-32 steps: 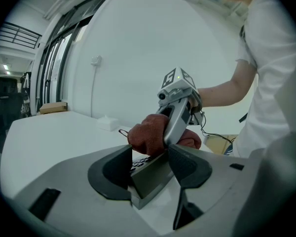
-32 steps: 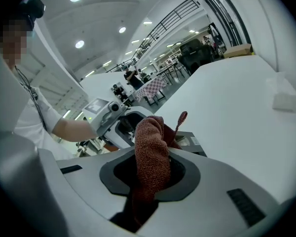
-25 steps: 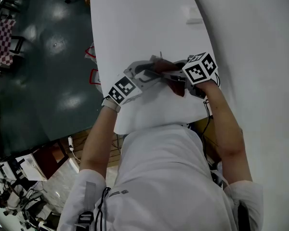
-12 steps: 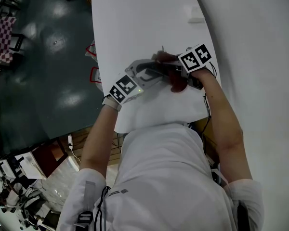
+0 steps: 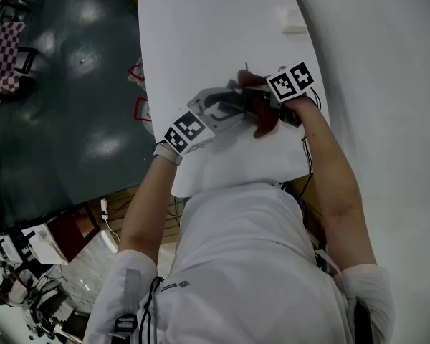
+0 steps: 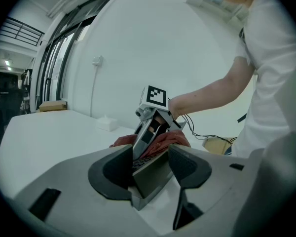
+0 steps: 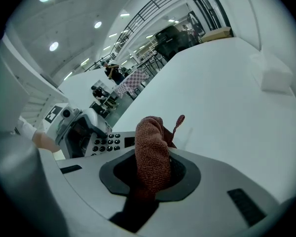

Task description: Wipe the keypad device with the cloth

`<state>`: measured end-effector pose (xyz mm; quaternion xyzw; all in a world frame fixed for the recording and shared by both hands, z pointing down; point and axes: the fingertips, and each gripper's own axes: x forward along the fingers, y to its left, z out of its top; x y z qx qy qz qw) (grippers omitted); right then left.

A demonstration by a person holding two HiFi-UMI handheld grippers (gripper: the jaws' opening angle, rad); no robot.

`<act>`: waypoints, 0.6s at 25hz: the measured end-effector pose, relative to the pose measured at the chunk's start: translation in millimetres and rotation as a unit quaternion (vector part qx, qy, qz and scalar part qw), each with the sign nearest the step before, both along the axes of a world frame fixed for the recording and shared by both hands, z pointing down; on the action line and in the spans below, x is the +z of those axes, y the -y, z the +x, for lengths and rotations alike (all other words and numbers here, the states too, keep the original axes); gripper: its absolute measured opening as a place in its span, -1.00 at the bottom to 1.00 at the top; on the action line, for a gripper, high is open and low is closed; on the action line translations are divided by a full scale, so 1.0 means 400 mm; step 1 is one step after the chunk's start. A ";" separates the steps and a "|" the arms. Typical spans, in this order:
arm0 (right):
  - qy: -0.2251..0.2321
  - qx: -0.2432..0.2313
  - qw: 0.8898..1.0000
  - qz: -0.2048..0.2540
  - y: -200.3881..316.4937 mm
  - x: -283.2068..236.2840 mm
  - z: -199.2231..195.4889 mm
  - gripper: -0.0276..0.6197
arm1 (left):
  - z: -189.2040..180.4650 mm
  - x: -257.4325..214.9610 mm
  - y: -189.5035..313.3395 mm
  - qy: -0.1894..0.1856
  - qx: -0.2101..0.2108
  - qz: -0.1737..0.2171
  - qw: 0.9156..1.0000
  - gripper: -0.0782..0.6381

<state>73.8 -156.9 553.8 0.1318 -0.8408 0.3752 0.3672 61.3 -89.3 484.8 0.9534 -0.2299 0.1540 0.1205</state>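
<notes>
the left gripper (image 6: 150, 158) is closed on the near end of the keypad device (image 7: 106, 143) and holds it tilted, over the near part of the white table (image 5: 208, 27). the right gripper (image 7: 151, 174) is closed on the reddish-brown cloth (image 7: 150, 144), which touches the far end of the device. a small white box (image 5: 292, 29) sits far on the table.

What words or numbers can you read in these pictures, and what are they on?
No text can be read anywhere.
Keypad device: its buttons are too small and blurred to show any print.
Marker cubes on the left gripper and the right gripper: black-and-white square patterns, not letters or numbers.
Cloth: no label shows.
</notes>
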 end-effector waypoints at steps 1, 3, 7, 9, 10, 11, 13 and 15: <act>-0.003 -0.006 1.000 0.009 0.002 0.002 -0.002 -0.67 | -0.002 0.005 0.000 0.001 0.001 -0.001 1.000 -0.15; -0.010 -0.015 1.000 0.022 0.004 0.009 -0.004 -0.67 | -0.001 0.012 0.000 0.000 0.000 -0.001 1.000 -0.15; -0.019 -0.020 0.999 0.025 0.010 0.022 -0.006 -0.67 | 0.000 0.017 0.000 -0.001 -0.005 -0.002 1.000 -0.15; -0.024 -0.024 0.999 0.028 0.015 0.021 -0.010 -0.67 | 0.000 0.016 0.000 -0.001 -0.006 -0.004 1.000 -0.15; -0.027 -0.028 0.999 0.033 0.017 0.020 -0.013 -0.67 | 0.001 0.014 0.000 -0.002 -0.006 -0.004 1.000 -0.15; -0.029 -0.032 0.998 0.039 0.018 0.020 -0.017 -0.67 | 0.002 0.011 0.000 -0.003 -0.007 -0.005 1.000 -0.15; -0.030 -0.036 0.998 0.045 0.021 0.020 -0.024 -0.67 | 0.004 0.007 0.001 -0.007 -0.006 -0.007 1.000 -0.15; -0.028 -0.037 0.998 0.041 0.024 0.020 -0.027 -0.67 | 0.006 0.007 0.002 -0.009 -0.005 -0.011 1.000 -0.16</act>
